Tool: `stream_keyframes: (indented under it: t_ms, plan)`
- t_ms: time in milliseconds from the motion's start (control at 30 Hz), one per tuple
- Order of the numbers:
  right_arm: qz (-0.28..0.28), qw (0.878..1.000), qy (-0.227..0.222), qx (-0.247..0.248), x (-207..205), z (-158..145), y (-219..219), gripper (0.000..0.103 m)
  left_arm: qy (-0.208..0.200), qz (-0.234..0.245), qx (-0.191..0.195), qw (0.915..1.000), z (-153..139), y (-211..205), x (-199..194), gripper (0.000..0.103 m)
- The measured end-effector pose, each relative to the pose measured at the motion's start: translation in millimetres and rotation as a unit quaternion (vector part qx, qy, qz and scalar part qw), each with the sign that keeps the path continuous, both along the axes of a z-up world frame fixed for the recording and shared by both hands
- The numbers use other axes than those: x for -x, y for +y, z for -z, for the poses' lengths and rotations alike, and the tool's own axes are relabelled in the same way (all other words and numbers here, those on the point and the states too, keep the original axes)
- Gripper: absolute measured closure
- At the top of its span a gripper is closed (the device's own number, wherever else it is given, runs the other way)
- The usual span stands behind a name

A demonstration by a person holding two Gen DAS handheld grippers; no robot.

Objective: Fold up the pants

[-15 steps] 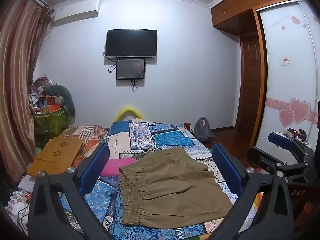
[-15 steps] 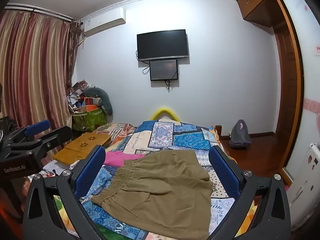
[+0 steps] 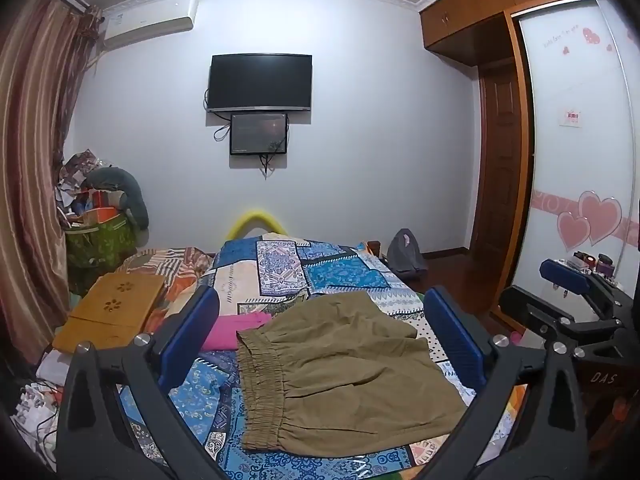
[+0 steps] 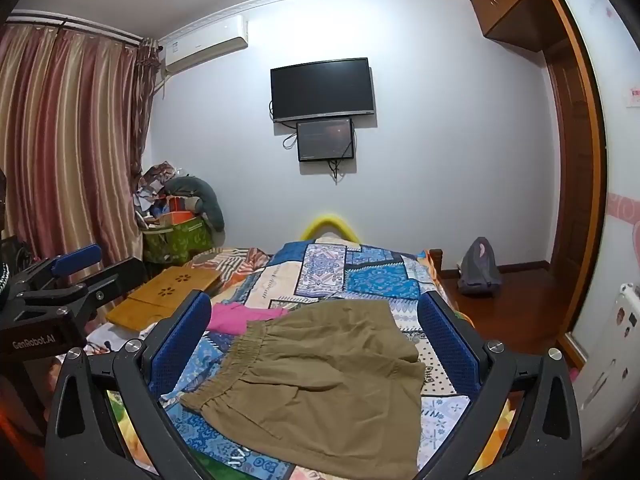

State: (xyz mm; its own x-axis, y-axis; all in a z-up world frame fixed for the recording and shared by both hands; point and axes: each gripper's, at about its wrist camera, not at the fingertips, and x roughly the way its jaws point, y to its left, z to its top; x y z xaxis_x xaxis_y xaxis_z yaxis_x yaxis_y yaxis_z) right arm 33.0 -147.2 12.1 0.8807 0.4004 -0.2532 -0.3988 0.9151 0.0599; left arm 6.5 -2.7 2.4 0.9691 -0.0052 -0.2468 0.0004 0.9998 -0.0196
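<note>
Both the left tool (image 3: 320, 344) and right tool (image 4: 314, 340) gape wide, empty, above the soft, light olive-khaki cotton pants (image 3: 340, 376) lying on the patchwork-quilted bed (image 3: 344, 276); likely best pinched at the gathered elastic waistband (image 3: 260, 392).

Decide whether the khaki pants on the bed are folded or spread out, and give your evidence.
Spread out, not yet folded: the khaki pants lie flat on the patchwork bedspread, elastic waistband fully extended; neither open gripper touches them.
</note>
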Motion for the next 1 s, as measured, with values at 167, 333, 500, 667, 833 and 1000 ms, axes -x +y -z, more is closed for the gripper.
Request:
stream_keyframes:
  t_ms: [167,333,500,667,833,1000]
  plan:
    - [-0.001,1.0,0.001,-0.002,-2.9,2.7,-0.6,0.0,0.003,0.0,0.004,1.0,1.2,1.4,-3.0,0.0]
    - [0.001,1.0,0.002,-0.004,-1.3,1.7,-2.8,0.0,0.003,0.003,0.008,1.0,2.9,3.6,-4.6,0.0]
    - [0.001,1.0,0.003,-0.005,-0.7,2.0,-1.8,0.0,0.005,0.003,0.005,1.0,6.0,5.9,-7.7,0.0]
    - [0.0,1.0,0.004,-0.006,-1.8,1.6,-3.2,0.0,0.004,0.002,0.004,1.0,6.3,5.2,-8.3,0.0]
    - [0.0,1.0,0.004,-0.006,-2.1,1.9,-3.4,0.0,0.004,0.002,0.003,1.0,7.2,5.3,-8.7,0.0]
    - [0.0,1.0,0.003,-0.006,-2.1,1.7,-3.3,0.0,0.003,0.001,0.004,1.0,7.5,5.0,-8.8,0.0]
